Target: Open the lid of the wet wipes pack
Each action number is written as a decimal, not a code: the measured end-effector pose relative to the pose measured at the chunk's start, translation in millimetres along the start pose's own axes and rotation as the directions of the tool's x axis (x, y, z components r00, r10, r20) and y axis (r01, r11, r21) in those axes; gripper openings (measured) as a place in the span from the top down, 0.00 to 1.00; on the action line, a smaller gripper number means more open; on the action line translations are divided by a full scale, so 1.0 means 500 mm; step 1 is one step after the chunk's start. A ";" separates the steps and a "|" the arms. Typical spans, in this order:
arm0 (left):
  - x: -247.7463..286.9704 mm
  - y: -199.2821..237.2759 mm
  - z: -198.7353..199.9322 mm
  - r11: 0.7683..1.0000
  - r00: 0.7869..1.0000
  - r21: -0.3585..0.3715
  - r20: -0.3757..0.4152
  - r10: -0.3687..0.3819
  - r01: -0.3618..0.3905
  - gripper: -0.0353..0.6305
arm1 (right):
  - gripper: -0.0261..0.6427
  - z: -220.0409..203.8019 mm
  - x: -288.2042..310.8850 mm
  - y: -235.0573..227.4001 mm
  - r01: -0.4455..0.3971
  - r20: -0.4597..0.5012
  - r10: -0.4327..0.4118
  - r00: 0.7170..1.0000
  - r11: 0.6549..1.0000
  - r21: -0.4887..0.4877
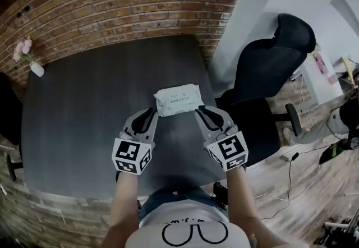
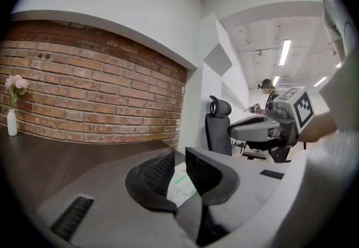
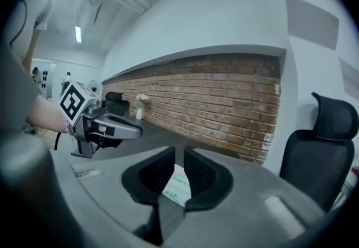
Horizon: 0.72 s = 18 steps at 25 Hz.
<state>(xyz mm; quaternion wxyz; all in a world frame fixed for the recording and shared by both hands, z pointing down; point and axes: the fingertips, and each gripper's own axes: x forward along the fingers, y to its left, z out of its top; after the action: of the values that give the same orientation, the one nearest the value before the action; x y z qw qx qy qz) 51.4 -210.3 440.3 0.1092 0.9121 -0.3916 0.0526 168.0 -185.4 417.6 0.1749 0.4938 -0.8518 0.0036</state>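
Note:
A white wet wipes pack (image 1: pixel 177 100) with green print lies flat on the dark table (image 1: pixel 84 118), near its right edge, with its lid down. My left gripper (image 1: pixel 150 113) sits just short of the pack's near left corner. My right gripper (image 1: pixel 203 111) sits just short of the near right corner. Both point toward the pack. In the left gripper view the jaws (image 2: pixel 180 158) stand slightly apart, and the pack (image 2: pixel 184 183) shows through the gap beyond them. The right gripper (image 3: pixel 179 156) is likewise narrowly open, with the pack (image 3: pixel 178 188) seen past it. Nothing is gripped.
A black office chair (image 1: pixel 270 70) stands close to the table's right edge. A small white vase with pink flowers (image 1: pixel 35 66) sits at the table's far left by the brick wall (image 1: pixel 123 0). Cables lie on the floor (image 1: pixel 291 179) at the right.

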 end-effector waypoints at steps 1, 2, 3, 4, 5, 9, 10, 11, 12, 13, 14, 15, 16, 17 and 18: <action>0.013 0.001 -0.011 1.000 1.000 -0.001 -0.020 -0.004 0.004 0.83 | 0.87 -0.011 0.015 -0.005 -0.025 -0.013 0.025 1.000 1.000 -0.002; 0.025 0.002 -0.024 1.000 0.999 0.000 -0.041 -0.007 0.007 0.78 | 0.85 -0.022 0.031 -0.009 -0.051 -0.028 0.051 0.998 0.999 -0.006; 0.036 0.003 -0.036 1.000 0.998 0.005 -0.061 -0.008 0.008 0.77 | 0.84 -0.035 0.047 -0.012 -0.078 -0.044 0.078 0.996 0.997 -0.011; 0.046 0.006 -0.049 1.000 0.997 0.012 -0.080 -0.006 0.007 0.77 | 0.83 -0.048 0.064 -0.015 -0.107 -0.060 0.106 0.993 0.994 -0.020; 0.056 0.009 -0.061 1.000 0.995 0.022 -0.098 -0.002 0.004 0.77 | 0.83 -0.061 0.081 -0.015 -0.138 -0.079 0.135 0.988 0.990 -0.032; 0.092 0.024 -0.116 0.999 0.986 0.041 -0.167 0.018 -0.011 0.77 | 0.78 -0.121 0.143 -0.008 -0.268 -0.177 0.249 0.952 0.958 -0.097; 0.100 0.028 -0.130 0.999 0.983 0.040 -0.184 0.022 -0.015 0.77 | 0.77 -0.138 0.157 -0.008 -0.297 -0.204 0.270 0.941 0.948 -0.114; 0.109 0.032 -0.143 0.999 0.979 0.039 -0.201 0.026 -0.019 0.77 | 0.76 -0.154 0.171 -0.009 -0.323 -0.229 0.289 0.930 0.938 -0.129; 0.117 0.036 -0.157 0.999 0.975 0.037 -0.219 0.030 -0.023 0.77 | 0.76 -0.169 0.185 -0.012 -0.347 -0.250 0.306 0.919 0.927 -0.141; 0.125 0.040 -0.171 0.999 0.971 0.034 -0.236 0.034 -0.026 0.77 | 0.75 -0.181 0.198 -0.015 -0.370 -0.266 0.323 0.908 0.917 -0.151; 0.134 0.044 -0.184 0.999 0.967 0.030 -0.252 0.036 -0.029 0.77 | 0.75 -0.192 0.210 -0.017 -0.392 -0.277 0.340 0.899 0.905 -0.163; 0.143 0.048 -0.196 0.999 0.963 0.025 -0.267 0.037 -0.032 0.77 | 0.74 -0.201 0.221 -0.019 -0.416 -0.286 0.357 0.889 0.892 -0.179; 0.151 0.050 -0.206 0.999 0.959 0.019 -0.280 0.038 -0.034 0.77 | 0.74 -0.210 0.229 -0.019 -0.443 -0.296 0.377 0.877 0.874 -0.199; 0.158 0.051 -0.217 0.999 0.955 0.014 -0.293 0.038 -0.036 0.77 | 0.73 -0.219 0.235 -0.017 -0.475 -0.309 0.401 0.862 0.852 -0.221; 0.165 0.052 -0.227 0.999 0.951 0.011 -0.306 0.039 -0.037 0.77 | 0.70 -0.228 0.239 -0.014 -0.510 -0.325 0.426 0.844 0.826 -0.241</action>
<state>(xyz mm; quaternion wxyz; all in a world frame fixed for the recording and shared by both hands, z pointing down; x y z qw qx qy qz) 88.2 -258.4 569.7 0.1650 0.8856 -0.3871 0.1964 153.3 -268.9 559.4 0.3547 0.2282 -0.9063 -0.0265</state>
